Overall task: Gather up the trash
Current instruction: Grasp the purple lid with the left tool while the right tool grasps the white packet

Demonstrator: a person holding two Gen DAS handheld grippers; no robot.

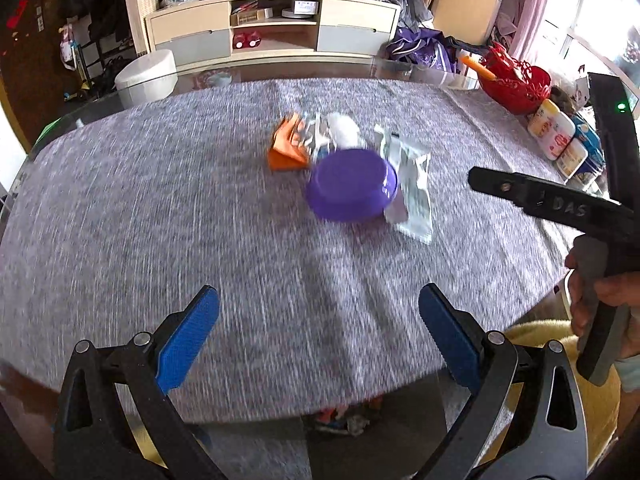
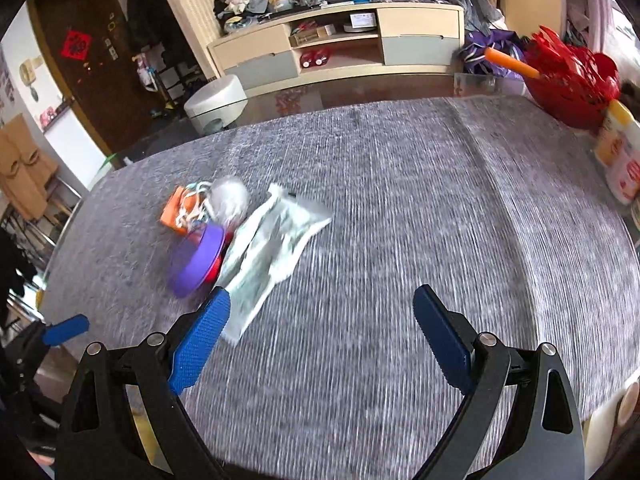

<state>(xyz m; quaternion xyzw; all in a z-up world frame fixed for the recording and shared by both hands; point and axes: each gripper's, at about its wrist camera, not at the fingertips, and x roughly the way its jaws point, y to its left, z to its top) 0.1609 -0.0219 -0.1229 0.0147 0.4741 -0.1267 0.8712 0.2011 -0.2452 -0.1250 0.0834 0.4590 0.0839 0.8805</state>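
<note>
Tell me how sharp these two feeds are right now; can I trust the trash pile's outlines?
Left wrist view: motion blur streaks the grey tablecloth and softens the purple lid and white wrapper; the left claw stays crisp. Right wrist view: similar streaking, pile smeared, right claw sharp, window glare top right. Fisheye bends both table edges.

One purple bowl [image 1: 352, 184], one white wrapper [image 1: 412, 192], one orange packet [image 1: 286, 148], one red basket [image 1: 516, 84], two hand-held grippers.

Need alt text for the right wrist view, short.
Open right gripper hovers empty over a grey tablecloth, near a small trash pile to its left: a white plastic wrapper, a purple bowl, an orange carton and crumpled foil. A red basket sits at the table's far right.
</note>
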